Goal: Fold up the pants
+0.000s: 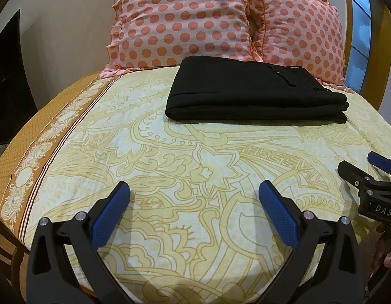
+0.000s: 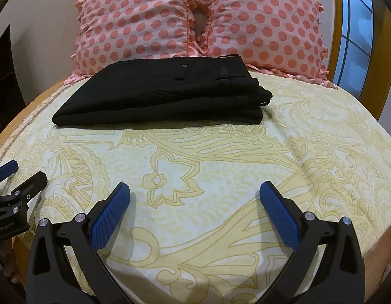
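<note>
Left wrist view: left claw wide open, nothing between its blue pads, hovering over the near part of the bed. Black pants lie well ahead of it, far side of the bed, just in front of the polka-dot pillows, back edge touching or nearly touching them, can't say which. Pants are already a compact flat rectangle, several layers stacked, edges fairly even. Judgement: folding looks done or almost done; at most a small tidy of the right end is left. Right claw pokes in right of the pants, cut off by the frame edge, so its opening is unclear here. Window far right, partly cut.

Right wrist view: right claw also spread wide and empty, over the bed sheet, well short of the pants. Waistband and belt loops show at the right end of the pants, button on top. That end is a bit uneven, layers stepped, a small corner sticking out. Layer count is hard to tell, black on black. Left claw is at the left edge, mostly out of frame. Underside of the fold is hidden.
</note>
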A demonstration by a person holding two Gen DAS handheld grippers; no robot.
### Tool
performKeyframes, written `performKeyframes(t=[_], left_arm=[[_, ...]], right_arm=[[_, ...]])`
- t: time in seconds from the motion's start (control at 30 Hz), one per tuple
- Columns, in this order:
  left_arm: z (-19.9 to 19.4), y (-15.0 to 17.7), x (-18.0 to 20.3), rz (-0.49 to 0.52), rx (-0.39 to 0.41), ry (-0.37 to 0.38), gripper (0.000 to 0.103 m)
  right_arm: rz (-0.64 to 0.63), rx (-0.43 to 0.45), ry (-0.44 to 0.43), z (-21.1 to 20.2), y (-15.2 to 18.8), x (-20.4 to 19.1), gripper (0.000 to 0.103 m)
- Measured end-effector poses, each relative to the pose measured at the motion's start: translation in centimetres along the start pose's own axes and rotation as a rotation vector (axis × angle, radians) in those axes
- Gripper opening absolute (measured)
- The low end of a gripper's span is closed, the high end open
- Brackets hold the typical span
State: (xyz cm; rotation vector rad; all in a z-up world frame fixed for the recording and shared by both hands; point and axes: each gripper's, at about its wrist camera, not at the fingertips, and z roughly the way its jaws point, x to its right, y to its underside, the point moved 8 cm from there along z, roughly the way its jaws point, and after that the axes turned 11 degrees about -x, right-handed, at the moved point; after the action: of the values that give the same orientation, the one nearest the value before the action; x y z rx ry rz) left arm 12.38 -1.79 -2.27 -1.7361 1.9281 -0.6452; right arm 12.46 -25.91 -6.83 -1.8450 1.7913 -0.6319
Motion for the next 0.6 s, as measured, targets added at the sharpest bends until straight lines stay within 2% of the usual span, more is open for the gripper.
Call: performKeyframes(t=[0.6], left_arm=[[0.19,-0.05,0.12,0.004,-0.012,0.002,0.101]], right_arm=[[0.004,0.002,0.003,-0.06,0.04,-0.27,0.102]])
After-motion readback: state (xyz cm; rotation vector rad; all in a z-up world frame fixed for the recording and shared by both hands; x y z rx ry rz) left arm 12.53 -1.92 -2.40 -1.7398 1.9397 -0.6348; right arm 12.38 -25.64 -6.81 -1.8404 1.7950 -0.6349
